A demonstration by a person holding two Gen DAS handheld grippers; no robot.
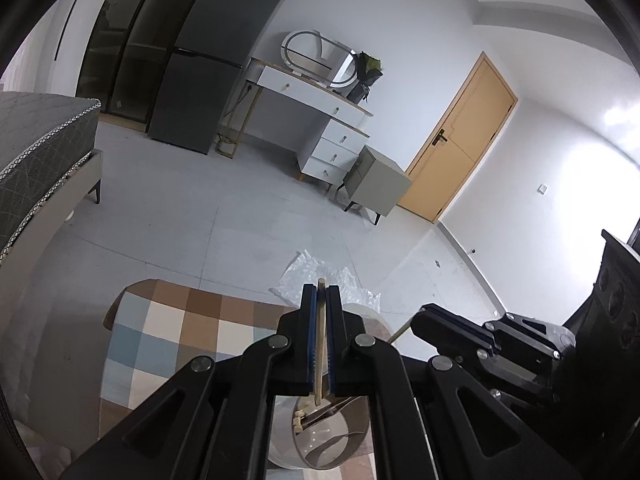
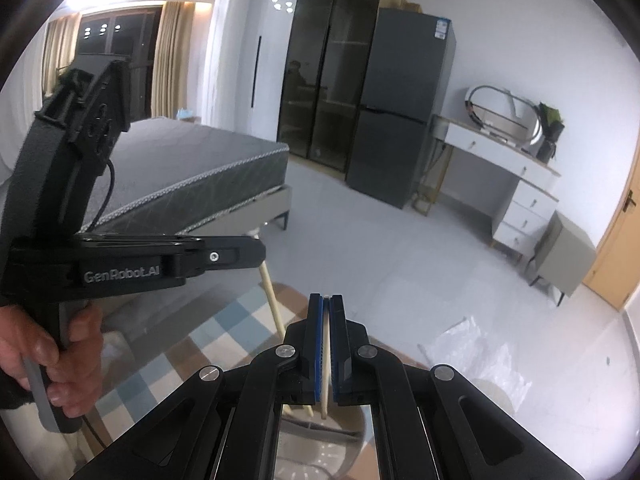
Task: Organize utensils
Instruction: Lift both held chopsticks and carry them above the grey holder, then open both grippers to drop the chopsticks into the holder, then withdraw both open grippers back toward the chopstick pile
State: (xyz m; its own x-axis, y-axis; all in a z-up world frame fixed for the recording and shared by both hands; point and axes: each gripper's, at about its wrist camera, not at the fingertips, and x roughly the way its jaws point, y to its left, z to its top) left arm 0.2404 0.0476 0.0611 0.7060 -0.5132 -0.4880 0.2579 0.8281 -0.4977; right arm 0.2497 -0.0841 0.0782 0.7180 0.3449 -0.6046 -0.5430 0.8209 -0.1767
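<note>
My left gripper is shut on a pale wooden chopstick that runs down between its blue pads. Its lower end hangs over a round glass holder with other utensils inside. My right gripper is shut on a second pale chopstick, above the same holder. The right gripper also shows in the left wrist view, close on the right. The left gripper shows in the right wrist view, with its chopstick slanting down below it.
A checked cloth covers the table under the holder. Crumpled clear plastic lies on the floor beyond it. A bed, a dark fridge, a white dresser and an orange door stand around the room.
</note>
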